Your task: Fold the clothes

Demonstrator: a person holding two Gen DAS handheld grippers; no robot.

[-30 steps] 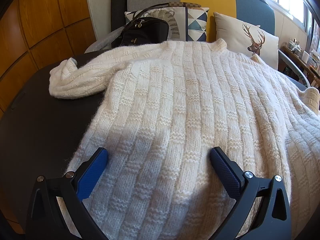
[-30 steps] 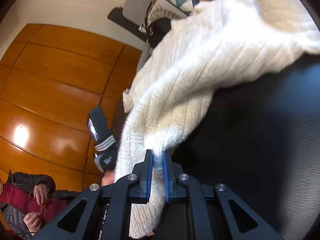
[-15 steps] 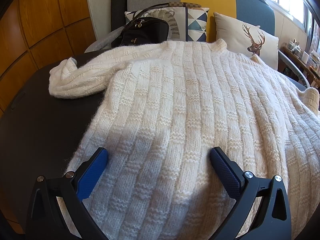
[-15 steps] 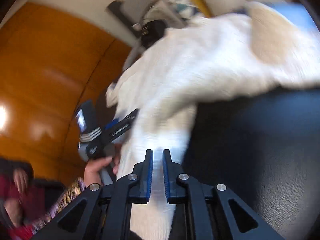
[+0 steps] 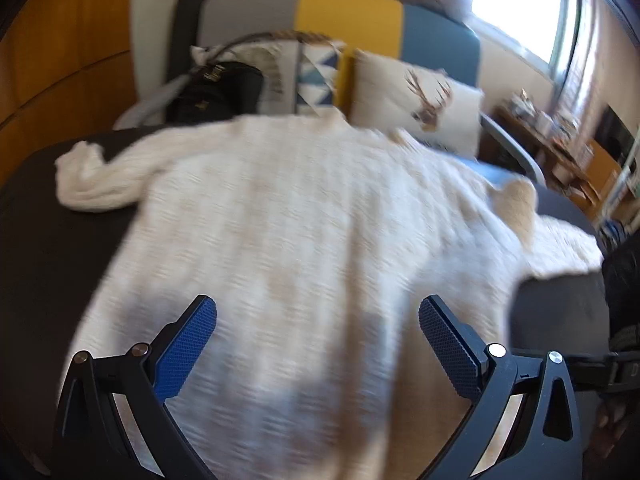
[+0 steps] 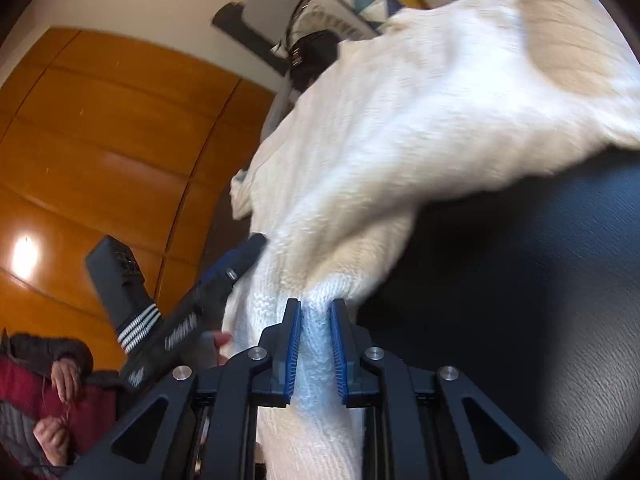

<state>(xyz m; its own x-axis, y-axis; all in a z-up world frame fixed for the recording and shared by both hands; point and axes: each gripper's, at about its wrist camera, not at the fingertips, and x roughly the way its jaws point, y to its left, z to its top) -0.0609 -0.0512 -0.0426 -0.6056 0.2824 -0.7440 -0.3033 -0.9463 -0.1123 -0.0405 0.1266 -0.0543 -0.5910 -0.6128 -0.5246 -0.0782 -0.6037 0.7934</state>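
The dark surface (image 5: 48, 240) carries the whole job. The cream knitted sweater (image 5: 304, 240) lies spread across it, body mostly flat, collar toward the sofa (image 5: 348, 16) behind. One sleeve (image 5: 100, 184) lies bunched on the far left, clear of the body. On the right side the knit is lifted off the surface and drawn toward your right gripper (image 6: 314, 344).

Your right gripper's fingers are clamped on a gathered bunch of that knit; the fabric fills the gap between the blue pads and hangs slack below them. Your left gripper (image 5: 318, 344) hovers over the near hem with its fingers wide apart, gripping nothing. Whether they touch the knit cannot be told; the left view is blurred.

Judgement on the step in hand: a right-side portion is being carried over the body for a fold. To do it well:
- Keep the clamped bunch low and travel level, so the thick knit rolls over rather than dragging the body with it.
- Use your left gripper to pin the body near the fold line; the loose knit looks prone to sliding on the smooth surface.
- Lay the piece flat before you release. A bunched grip tends to leave a lump.

Containers: one black handbag (image 5: 216, 90) sits on the sofa beside the cushions (image 5: 416, 100). Its contents are not visible.
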